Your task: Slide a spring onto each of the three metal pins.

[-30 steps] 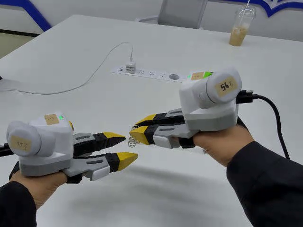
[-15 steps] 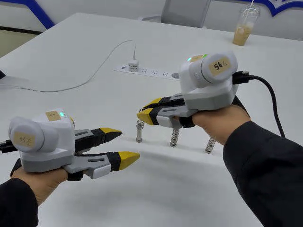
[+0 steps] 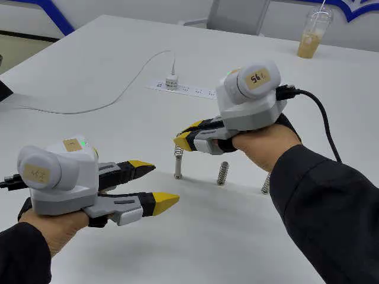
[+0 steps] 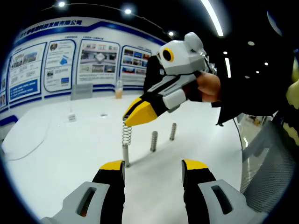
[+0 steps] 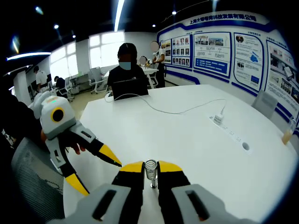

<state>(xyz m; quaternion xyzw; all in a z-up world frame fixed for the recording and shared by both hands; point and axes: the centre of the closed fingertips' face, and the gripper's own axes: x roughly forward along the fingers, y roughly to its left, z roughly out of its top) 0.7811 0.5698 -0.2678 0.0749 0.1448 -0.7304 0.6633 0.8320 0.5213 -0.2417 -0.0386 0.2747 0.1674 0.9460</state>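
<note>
Right gripper [image 3: 185, 142]: jaws closed almost tip to tip on the top coils of a spring [image 4: 126, 133], whose lower coils were already threaded over the head of the nearest pin [image 4: 125, 157]. The pin stood upright on the white tabletop [image 3: 118, 124], its bare shank showing below the spring. Left gripper [image 4: 153, 166]: jaws wide apart and holding nothing, hovering just short of the same pin. Beyond it in the row, the middle pin [image 3: 222, 173] and the far pin [image 3: 266, 184], the latter partly behind the person's sleeve, each appeared to carry a spring along its length, so this was judged to be the last of the three. To finish the step well, the spring should be kept in line with the pin's axis and eased straight down, and the jaws released only once the coils are past the head and can drop freely. A sideways pull would likely bind the coils or tip the pin. Compared with a second before, the right gripper had risen from close to the tabletop, where it hid the pins, and the spring had gone from low beside its jaw tips onto the pin; the left gripper stayed open.
</note>
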